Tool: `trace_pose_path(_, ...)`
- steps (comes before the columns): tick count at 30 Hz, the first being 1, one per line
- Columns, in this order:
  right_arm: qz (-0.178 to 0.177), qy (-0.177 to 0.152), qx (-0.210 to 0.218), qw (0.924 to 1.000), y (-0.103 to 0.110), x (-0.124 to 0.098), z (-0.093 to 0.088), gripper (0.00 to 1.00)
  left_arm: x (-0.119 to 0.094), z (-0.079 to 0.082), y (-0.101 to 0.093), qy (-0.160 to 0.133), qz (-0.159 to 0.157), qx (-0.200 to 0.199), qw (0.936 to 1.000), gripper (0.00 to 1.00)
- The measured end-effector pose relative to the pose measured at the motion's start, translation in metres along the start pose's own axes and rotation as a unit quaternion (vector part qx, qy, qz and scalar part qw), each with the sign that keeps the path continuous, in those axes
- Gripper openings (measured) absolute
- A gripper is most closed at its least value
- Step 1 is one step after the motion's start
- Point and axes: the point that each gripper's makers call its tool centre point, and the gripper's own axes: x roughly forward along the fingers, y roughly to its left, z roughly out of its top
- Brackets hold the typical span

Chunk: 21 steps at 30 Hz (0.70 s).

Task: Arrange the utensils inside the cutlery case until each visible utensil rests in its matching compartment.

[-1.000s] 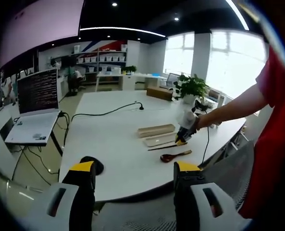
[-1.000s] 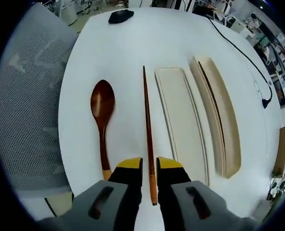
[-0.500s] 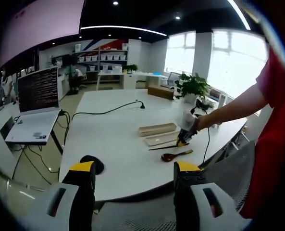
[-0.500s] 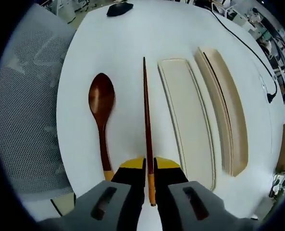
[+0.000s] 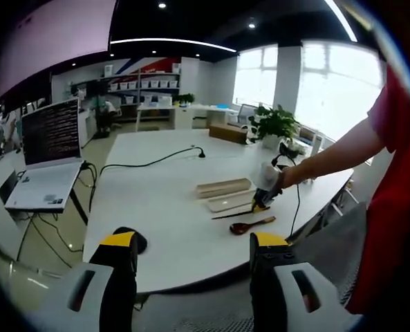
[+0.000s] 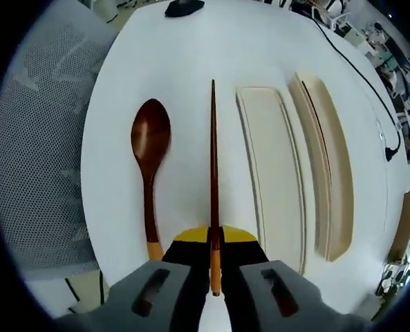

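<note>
We find no legible text: the laptop screen [image 5: 50, 131] at the left of the left gripper view carries rows of characters too small to read.

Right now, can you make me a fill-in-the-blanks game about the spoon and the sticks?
1. The right tongs are shut on the ____.
2. The wooden spoon lies on the white ____.
3. In the right gripper view, the chopsticks lie between the spoon and the ____ lid.
4. The left tongs are ____ and hold nothing.

Missing words: chopsticks; table; case; open
</note>
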Motion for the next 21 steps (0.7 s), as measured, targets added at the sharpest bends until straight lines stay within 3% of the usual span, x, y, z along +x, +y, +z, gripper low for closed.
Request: trace_pose_path(21, -0.025, -0.040, 0.003, 0.9989, 0.002, -0.020, 0.004, 0.00, 0.000, 0.001, -0.006, -0.006, -0.007, 0.002, 1.0000, 0.68)
